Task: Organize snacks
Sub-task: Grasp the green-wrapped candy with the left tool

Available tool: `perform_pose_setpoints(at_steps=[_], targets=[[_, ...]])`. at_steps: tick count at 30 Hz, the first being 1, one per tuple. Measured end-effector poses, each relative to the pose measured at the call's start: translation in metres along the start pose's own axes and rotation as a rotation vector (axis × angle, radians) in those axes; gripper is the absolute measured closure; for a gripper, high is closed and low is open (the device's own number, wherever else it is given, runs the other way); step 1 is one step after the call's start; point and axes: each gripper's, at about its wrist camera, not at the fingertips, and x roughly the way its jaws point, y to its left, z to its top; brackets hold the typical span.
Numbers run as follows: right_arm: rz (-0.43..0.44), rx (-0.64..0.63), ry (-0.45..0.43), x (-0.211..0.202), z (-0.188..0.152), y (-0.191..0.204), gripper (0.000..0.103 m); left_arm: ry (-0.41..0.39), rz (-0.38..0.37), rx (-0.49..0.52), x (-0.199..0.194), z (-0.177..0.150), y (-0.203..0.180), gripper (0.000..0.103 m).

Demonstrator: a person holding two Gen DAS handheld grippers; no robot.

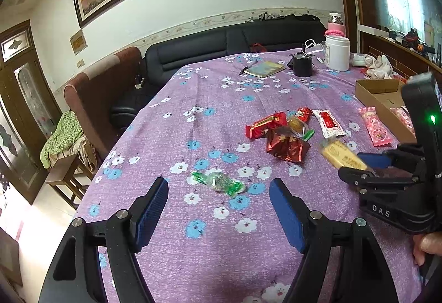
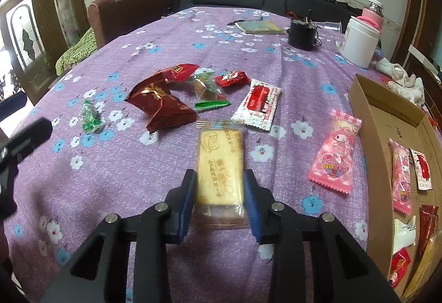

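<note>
Between right claw (image 2: 218, 200) pads, biscuit pack (image 2: 220, 165).

biscuit packet (image 2: 220, 165): motion-blurred, print barely legible | cardboard box (image 2: 367, 109): near end cut off by right wrist view's edge | snacks at box's near corner (image 2: 399, 267): cropped, possibly overlapping | left gripper (image 2: 25, 137): mostly out of frame

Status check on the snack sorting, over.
Right gripper shut on biscuit pack. Left gripper open, green candy ahead. Box to the right, path clear.
</note>
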Motion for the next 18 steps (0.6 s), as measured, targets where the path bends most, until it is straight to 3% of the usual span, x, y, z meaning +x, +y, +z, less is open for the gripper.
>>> perform_pose_setpoints(at_steps=[3, 4, 6, 14, 18], targets=[[0.047, 0.040, -0.008, -0.003, -0.002, -0.005, 0.070, 0.017, -0.045, -0.048, 0.003, 0.004, 0.024, 0.025], [0.069, 0.056, -0.018, -0.005, -0.002, -0.007, 0.070, 0.023, -0.051, -0.066, 0.005, 0.004, 0.034, 0.032], [0.090, 0.071, -0.044, -0.010, -0.003, -0.010, 0.070, 0.042, -0.077, -0.085, 0.010, 0.005, 0.048, 0.035], [0.155, 0.131, -0.099, -0.021, -0.004, -0.023, 0.070, 0.137, -0.272, -0.099, 0.038, 0.014, 0.076, 0.036], [0.187, 0.163, -0.118, -0.025, -0.004, -0.032, 0.070, 0.186, -0.317, -0.098, 0.047, 0.016, 0.080, 0.036]])
